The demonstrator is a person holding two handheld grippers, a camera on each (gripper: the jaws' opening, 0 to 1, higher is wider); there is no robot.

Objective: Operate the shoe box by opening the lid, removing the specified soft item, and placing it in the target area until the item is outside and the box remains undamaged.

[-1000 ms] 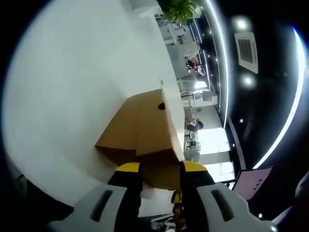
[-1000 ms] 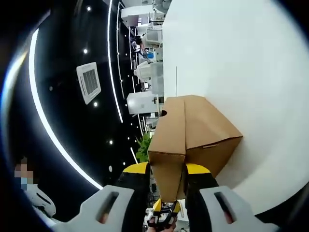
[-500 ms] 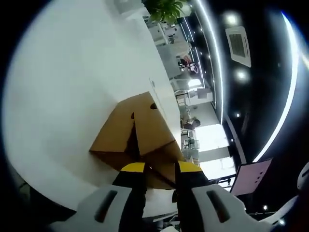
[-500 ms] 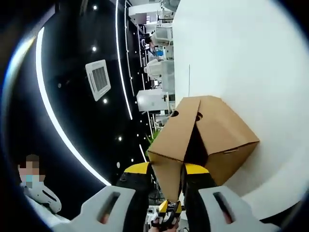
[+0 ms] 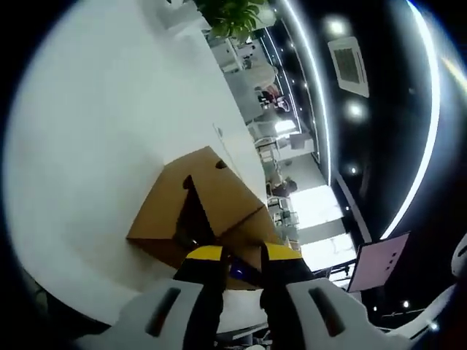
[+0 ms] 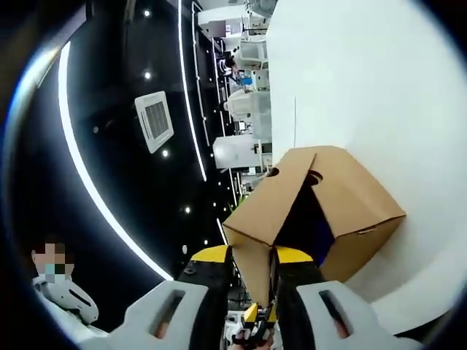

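Shoe box [image 5: 191, 215] of plain brown cardboard sits on a white table [image 5: 95, 124], its hinged lid [image 6: 270, 211] raised partway so that a dark wedge of the inside shows between lid and box body. Both handheld grippers are clamped on the front edge of that lid. In the left gripper view, the left gripper [image 5: 235, 257] has its yellow-tipped jaws pressed close together on the lid's lip [image 5: 244, 244], with a small patch of blue visible in the gap just above them. In the right gripper view, the right gripper [image 6: 252, 257] likewise pinches the lid's front flap, the cardboard running straight down between its two yellow tips; the lid slopes up and away from the box body [image 6: 354, 211], and a dark blue item [image 6: 315, 226] can be made out inside the opening, though too shadowed to tell what it is. Round finger holes [image 6: 314, 177] mark the far end of the box near the hinge line. The other gripper's yellow tips [image 6: 254, 315] peek in at the bottom of the right gripper view, below the lid edge. Beyond the table edge lie a potted plant [image 5: 230, 13], office furniture and machines [image 6: 244, 55], a dark ceiling with curved light strips [image 6: 80, 189] and a square vent [image 6: 155, 120]. A person [image 6: 62, 288] stands at the lower left of the right gripper view.
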